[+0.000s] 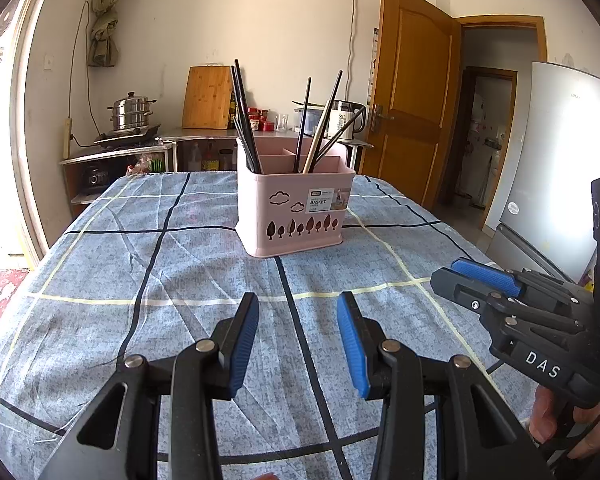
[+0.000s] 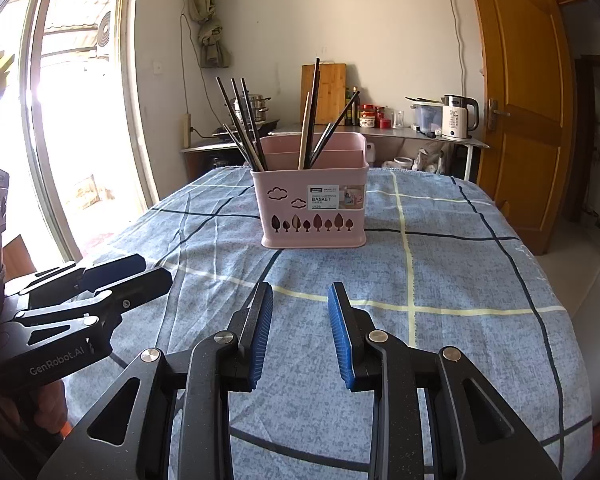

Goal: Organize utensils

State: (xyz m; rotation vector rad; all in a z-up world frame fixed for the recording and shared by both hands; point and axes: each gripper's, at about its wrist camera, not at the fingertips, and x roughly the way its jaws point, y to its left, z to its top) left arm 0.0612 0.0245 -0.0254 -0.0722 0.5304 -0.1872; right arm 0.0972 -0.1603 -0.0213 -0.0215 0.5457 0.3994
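A pink utensil basket [image 1: 292, 216] [image 2: 312, 216] stands upright in the middle of the blue checked tablecloth [image 1: 180, 260]. Its left compartment holds several dark chopsticks [image 1: 244, 120] [image 2: 242, 120]. In the right compartment lean dark chopsticks together with one pale wooden one [image 1: 318, 136] [image 2: 305, 132]. My left gripper [image 1: 299, 308] is open and empty, short of the basket and low over the cloth. My right gripper [image 2: 300, 292] is also open and empty, at about the same distance from the basket. Each gripper shows from the side in the other's view: the right gripper [image 1: 446, 272] and the left gripper [image 2: 156, 270].
Behind the table, a metal counter [image 2: 420, 136] carries a wooden cutting board [image 1: 208, 98], jars, a white kettle [image 2: 458, 118] and a steamer pot [image 1: 132, 112]. A wooden door [image 1: 412, 92] stands open at the right beside a refrigerator [image 1: 560, 168]. A glass door [image 2: 72, 120] is at the left.
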